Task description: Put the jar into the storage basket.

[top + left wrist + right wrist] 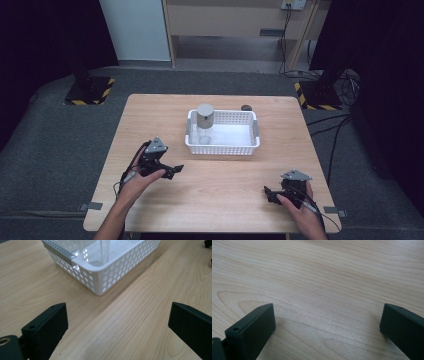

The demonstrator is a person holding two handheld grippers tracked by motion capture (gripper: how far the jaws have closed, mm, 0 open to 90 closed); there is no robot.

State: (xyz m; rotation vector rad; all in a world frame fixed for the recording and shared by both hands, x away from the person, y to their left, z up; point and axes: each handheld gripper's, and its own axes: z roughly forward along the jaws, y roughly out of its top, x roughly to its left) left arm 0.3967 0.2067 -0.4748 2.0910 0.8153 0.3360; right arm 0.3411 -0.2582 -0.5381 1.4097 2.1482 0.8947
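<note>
A white perforated basket point(222, 148) stands in the middle of the wooden table point(215, 185). Inside it, at the left end, is a clear container with a grey lid point(205, 116). My left gripper point(172, 170) hovers over the table left of and in front of the basket, open, jaws wide apart with nothing between them. In the left gripper view the basket's corner point(100, 282) lies ahead and the clear container's base point(98, 255) shows inside. My right gripper point(270, 194) rests near the front right of the table, open and empty over bare wood point(324, 290).
A small dark object point(245, 107) lies on the table behind the basket. Beyond the table are black stand bases with yellow-black tape point(90, 90), cables on the floor point(335, 125) and a wooden shelf unit point(235, 25).
</note>
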